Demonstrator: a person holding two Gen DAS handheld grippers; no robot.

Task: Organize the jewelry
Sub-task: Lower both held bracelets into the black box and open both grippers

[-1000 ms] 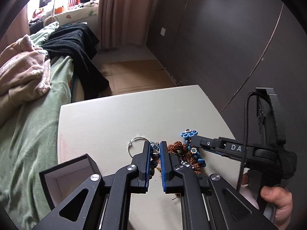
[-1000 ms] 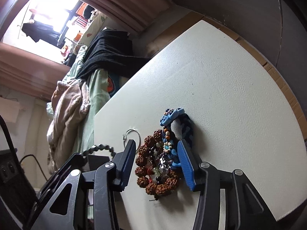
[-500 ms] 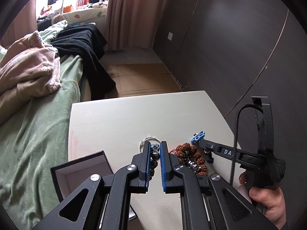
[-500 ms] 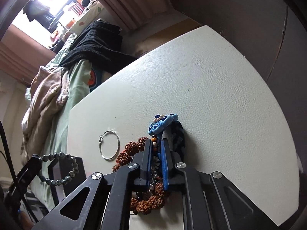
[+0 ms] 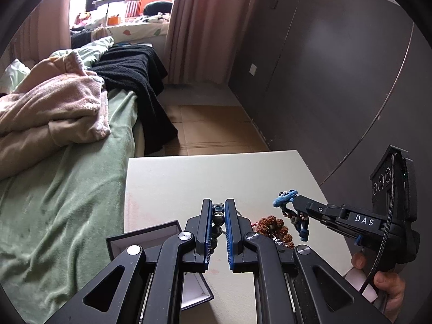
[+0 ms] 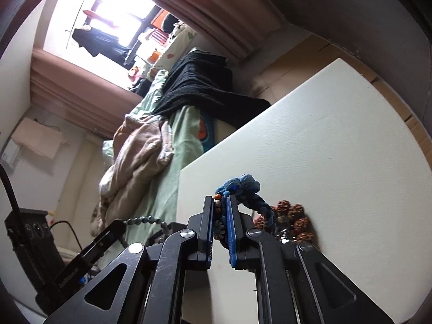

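Grey-beaded bracelet (image 5: 217, 222) sits pinched in the left gripper (image 5: 218, 217), raised over the white table (image 5: 189, 178) beside an open jewelry box (image 5: 145, 239). From the right wrist, the right gripper (image 6: 221, 216) clamps a blue braided bracelet (image 6: 243, 189), lifted just above the brown seed-bead bracelet (image 6: 293, 218) lying on the table.

Both wrist views close, low over white table (image 5: 189, 178), facing bed (image 5: 67, 189); shared: table, bed.

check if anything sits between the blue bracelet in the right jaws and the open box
Only the left gripper with its grey bead bracelet sits between the blue bracelet and the box. Nothing else visible blocks the table path.
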